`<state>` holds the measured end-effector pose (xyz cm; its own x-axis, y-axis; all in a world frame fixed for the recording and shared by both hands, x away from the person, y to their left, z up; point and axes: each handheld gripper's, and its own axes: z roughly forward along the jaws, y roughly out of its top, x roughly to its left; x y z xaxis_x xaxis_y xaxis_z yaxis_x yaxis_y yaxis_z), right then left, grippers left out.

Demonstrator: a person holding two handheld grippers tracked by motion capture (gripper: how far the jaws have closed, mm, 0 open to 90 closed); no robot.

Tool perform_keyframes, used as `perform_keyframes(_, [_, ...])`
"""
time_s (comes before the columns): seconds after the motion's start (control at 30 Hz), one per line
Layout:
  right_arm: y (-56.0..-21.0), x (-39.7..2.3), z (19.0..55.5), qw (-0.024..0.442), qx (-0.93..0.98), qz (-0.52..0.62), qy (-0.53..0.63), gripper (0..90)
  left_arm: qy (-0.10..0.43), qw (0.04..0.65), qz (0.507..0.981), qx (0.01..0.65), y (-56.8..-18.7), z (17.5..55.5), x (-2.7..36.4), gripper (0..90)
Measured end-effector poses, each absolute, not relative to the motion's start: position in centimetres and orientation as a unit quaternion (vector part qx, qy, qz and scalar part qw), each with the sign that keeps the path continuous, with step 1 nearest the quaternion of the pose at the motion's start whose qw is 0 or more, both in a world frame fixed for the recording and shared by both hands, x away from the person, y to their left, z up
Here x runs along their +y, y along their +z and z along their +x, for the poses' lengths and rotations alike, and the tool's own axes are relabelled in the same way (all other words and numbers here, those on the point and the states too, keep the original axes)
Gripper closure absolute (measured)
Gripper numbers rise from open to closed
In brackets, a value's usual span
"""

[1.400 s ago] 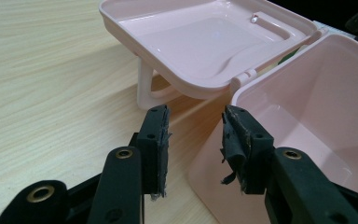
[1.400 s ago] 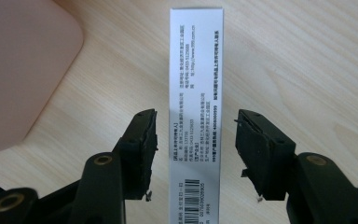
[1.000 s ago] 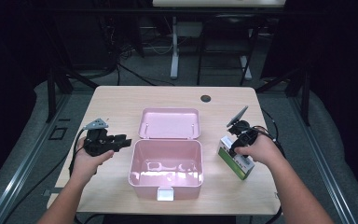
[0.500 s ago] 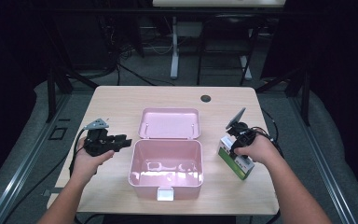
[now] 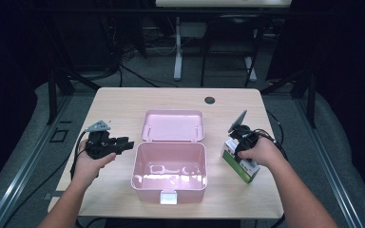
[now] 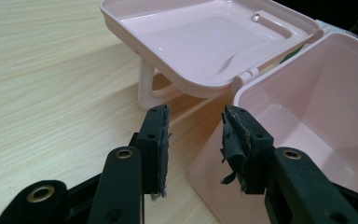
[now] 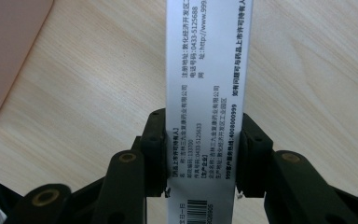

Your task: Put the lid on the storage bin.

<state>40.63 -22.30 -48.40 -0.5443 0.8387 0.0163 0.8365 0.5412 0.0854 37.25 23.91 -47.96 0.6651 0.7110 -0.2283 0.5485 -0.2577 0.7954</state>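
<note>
Two sets of fingers are mine, and from the high view my right gripper (image 5: 237, 142) sits down over a small green and white carton (image 5: 240, 164) lying on the surface (image 5: 123, 102), just to the right of the open pink box (image 5: 169, 164). My left gripper (image 5: 119, 145) hovers off the box's other side, well apart from the carton, with nothing in it. The box stands between my two hands, its lid (image 5: 173, 125) thrown back away from me and its inside bare.

From the left gripper view, my left fingers (image 6: 154, 140) stand partly open with only air between them; the box's near corner (image 6: 242, 93) lies just beyond their tips, the lid's hinge above that.

From the right gripper view, my right fingers (image 7: 154, 149) have just been closing, and the carton's narrow white face (image 7: 205, 93) now sits squarely between them, both pads against its edges. That face carries black print and a barcode near my palm. The pink box edge (image 7: 9, 56) shows off to the left of my fingers.

I judge the carton light and thin-walled: cardboard that will dent if I squeeze hard and could slip on its smooth coating. Holding it across the narrow sides, near the middle as I do now, looks right to me.
</note>
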Motion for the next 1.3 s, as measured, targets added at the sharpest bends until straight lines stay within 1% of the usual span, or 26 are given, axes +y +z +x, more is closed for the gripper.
perform_keyframes(0.13, [-48.2,-22.5,40.5,0.015,0.877,0.478,0.052,61.4,0.088,0.46,0.788,0.399,-48.0,37.2,23.9,60.7])
perform_keyframes(0.5, [-45.6,-22.3,39.9,0.016,0.878,0.474,0.057,61.4,0.088,0.46,0.788,0.399,-48.0,37.2,23.9,60.7])
perform_keyframes(0.77, [-43.6,-21.2,39.2,0.027,0.885,0.461,0.062,61.4,0.088,0.461,0.787,0.401,-47.9,37.2,24.0,60.7])
perform_keyframes(1.3, [-40.4,-19.2,38.5,0.022,0.895,0.441,0.063,61.5,0.087,0.461,0.787,0.401,-47.9,37.3,24.2,60.7])
